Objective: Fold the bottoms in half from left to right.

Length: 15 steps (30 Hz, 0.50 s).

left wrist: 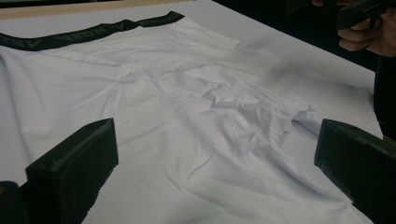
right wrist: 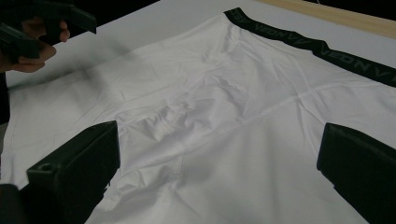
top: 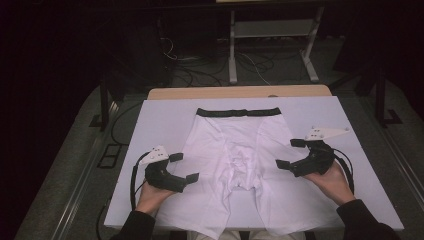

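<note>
Between the spread left claw [top: 184,167] and spread right claw [top: 290,153] lie white shorts [top: 235,145].

— What carries everything here?
— A table [top: 350,165] with a white top and a wooden strip along its far edge.
— And what lies directly on it?
— White boxer briefs [top: 235,150], spread flat, black waistband [top: 238,112] at the far end, legs reaching the near edge.
— Where relative to the fingers?
— Between the two grippers' fingers, crumpled at the crotch.
</note>
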Motion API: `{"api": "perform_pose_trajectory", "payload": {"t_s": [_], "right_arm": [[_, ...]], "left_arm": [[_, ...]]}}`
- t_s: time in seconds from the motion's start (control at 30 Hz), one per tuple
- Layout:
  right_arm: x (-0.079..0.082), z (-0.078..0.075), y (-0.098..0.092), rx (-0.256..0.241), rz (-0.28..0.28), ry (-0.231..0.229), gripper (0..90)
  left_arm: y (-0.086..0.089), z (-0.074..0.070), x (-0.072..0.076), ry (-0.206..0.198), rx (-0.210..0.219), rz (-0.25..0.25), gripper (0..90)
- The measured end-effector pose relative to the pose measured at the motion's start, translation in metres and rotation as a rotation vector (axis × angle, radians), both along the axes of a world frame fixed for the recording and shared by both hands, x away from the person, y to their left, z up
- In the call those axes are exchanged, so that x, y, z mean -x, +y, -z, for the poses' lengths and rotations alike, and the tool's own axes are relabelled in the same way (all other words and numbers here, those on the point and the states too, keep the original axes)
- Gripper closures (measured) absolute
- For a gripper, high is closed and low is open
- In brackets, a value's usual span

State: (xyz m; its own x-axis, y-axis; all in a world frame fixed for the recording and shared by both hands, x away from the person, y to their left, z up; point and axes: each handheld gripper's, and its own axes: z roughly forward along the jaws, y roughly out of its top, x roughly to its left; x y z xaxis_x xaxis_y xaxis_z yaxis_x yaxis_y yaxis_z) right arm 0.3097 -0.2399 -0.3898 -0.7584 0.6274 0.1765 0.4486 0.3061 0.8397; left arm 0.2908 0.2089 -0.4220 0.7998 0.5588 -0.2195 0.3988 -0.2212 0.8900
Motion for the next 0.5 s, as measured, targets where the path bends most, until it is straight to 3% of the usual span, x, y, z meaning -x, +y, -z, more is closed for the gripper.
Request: {"api": "perform_pose_trajectory", "payload": {"t_s": [0.5], "right_arm": [[-0.016,-0.010,0.021,0.009,-0.028,-0.006,0.0]], "left_arm": [[-0.001,0.000,0.000,0.000,0.003,0.000,0.0]]}}
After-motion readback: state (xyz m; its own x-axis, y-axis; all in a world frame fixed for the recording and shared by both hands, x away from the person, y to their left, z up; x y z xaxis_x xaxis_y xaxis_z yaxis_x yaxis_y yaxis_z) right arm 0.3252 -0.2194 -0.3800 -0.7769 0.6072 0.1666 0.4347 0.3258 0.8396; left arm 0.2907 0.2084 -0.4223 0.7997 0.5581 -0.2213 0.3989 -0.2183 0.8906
